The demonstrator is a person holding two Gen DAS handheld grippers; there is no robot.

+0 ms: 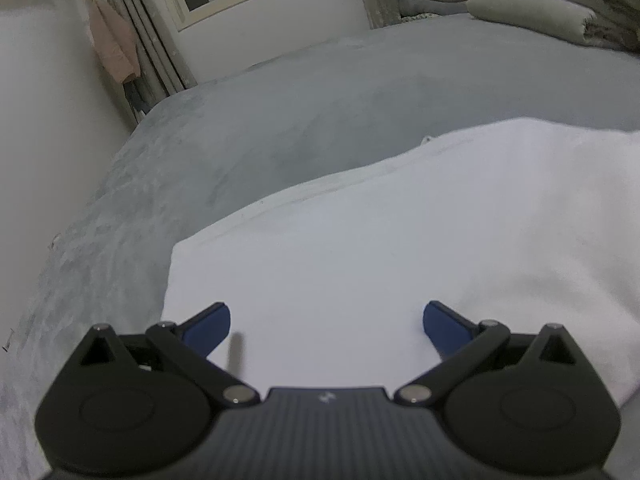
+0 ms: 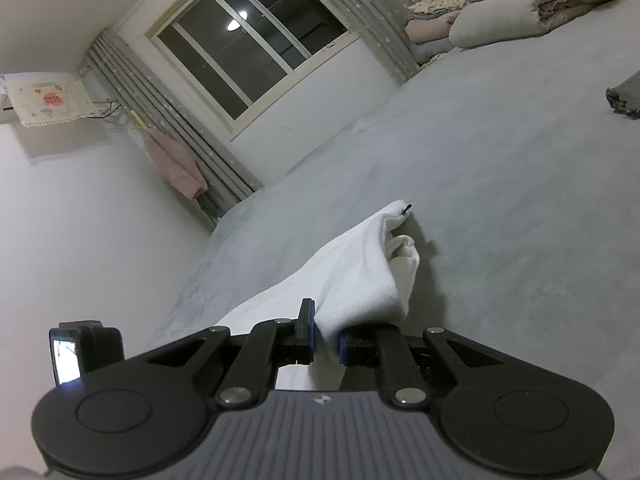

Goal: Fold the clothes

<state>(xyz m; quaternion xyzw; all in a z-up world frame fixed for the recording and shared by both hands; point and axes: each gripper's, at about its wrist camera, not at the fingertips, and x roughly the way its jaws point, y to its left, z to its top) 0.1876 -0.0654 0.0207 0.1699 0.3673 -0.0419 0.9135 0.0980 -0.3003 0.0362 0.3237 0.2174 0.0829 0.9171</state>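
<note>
garment [image 2: 360, 276] edge pinched, right claw [image 2: 327, 338], bedspread [image 2: 500, 200] seemingly clear

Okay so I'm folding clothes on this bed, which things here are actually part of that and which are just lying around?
Part of the job:
- white garment, spread on the grey bed
- right gripper, shut on a bunched edge of it
- left gripper, open over it

Just lying about:
- stacked bedding
- grey cloth at the bed's edge
- pink garment by the curtain
</note>
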